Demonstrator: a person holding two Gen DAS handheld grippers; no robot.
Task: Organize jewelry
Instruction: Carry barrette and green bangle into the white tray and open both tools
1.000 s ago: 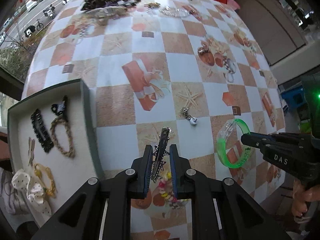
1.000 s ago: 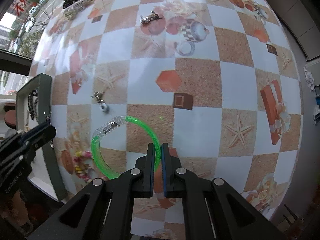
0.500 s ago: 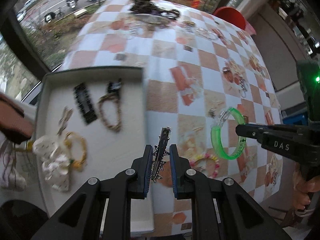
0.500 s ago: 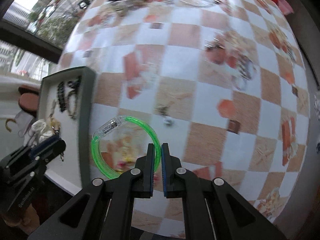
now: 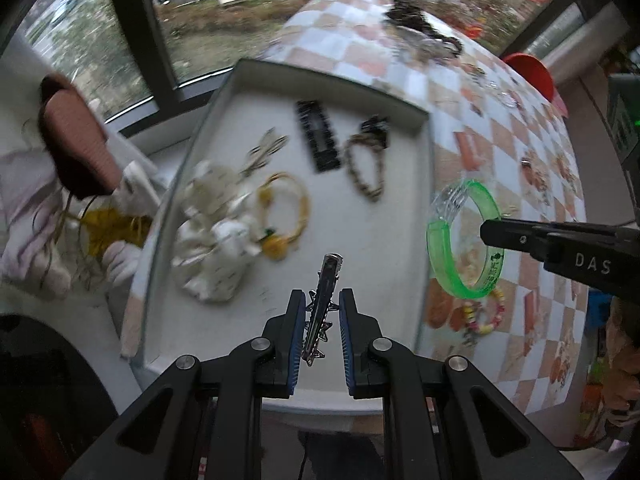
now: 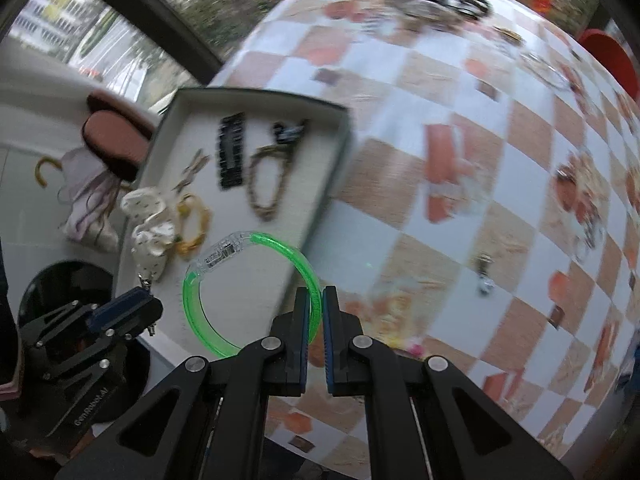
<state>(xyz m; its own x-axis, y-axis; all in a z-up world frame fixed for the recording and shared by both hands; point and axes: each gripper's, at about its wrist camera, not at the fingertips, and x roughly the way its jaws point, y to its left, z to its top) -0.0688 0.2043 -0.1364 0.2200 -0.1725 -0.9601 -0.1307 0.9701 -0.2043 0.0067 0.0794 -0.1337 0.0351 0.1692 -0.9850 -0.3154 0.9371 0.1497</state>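
The left gripper (image 5: 322,312) holds a thin silver hair clip (image 5: 324,292) between its fingers, right above the white tray (image 5: 360,240). The right gripper (image 6: 316,316) has its fingers pinched tight on a shiny green plastic bangle (image 6: 256,288) hanging over the tray's edge. To do this well, I think each one should go down low over a bare spot before letting go. Ahead of the fingers lie a soft dotted scrunchie (image 5: 216,248), a yellow band (image 5: 284,216) and a black comb clip (image 5: 318,142). The counter (image 6: 480,160) has a checked cloth.
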